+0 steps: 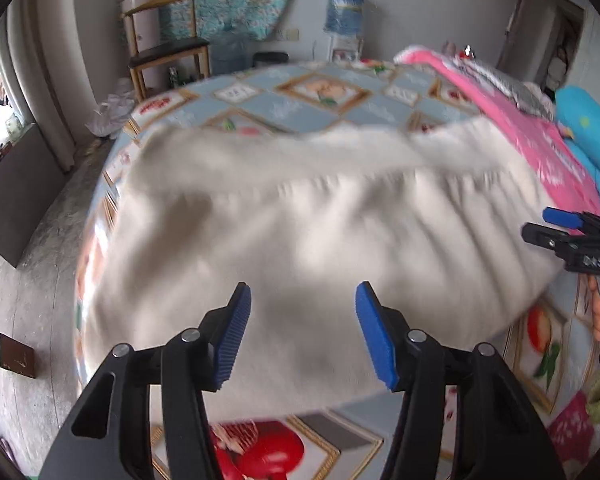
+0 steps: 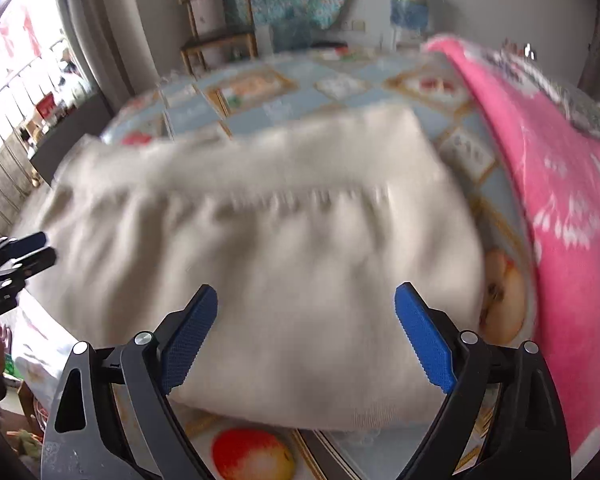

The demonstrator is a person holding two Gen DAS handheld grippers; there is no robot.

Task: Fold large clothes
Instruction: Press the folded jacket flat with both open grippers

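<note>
A large cream knit garment (image 1: 300, 224) lies spread and partly folded across the bed; it also fills the middle of the right wrist view (image 2: 276, 256). My left gripper (image 1: 302, 312) is open and empty, just above the garment's near edge. My right gripper (image 2: 306, 312) is open and empty over the garment's near right part. The right gripper shows at the right edge of the left wrist view (image 1: 572, 232). The left gripper shows at the left edge of the right wrist view (image 2: 16, 256). Both views are blurred.
The bed has a blue patterned sheet (image 1: 284, 100) with fruit prints. A pink blanket (image 2: 560, 208) lies along the bed's right side. A wooden chair (image 1: 164, 48) and a water dispenser (image 1: 344, 20) stand at the far wall. Bare floor (image 1: 28, 312) lies left.
</note>
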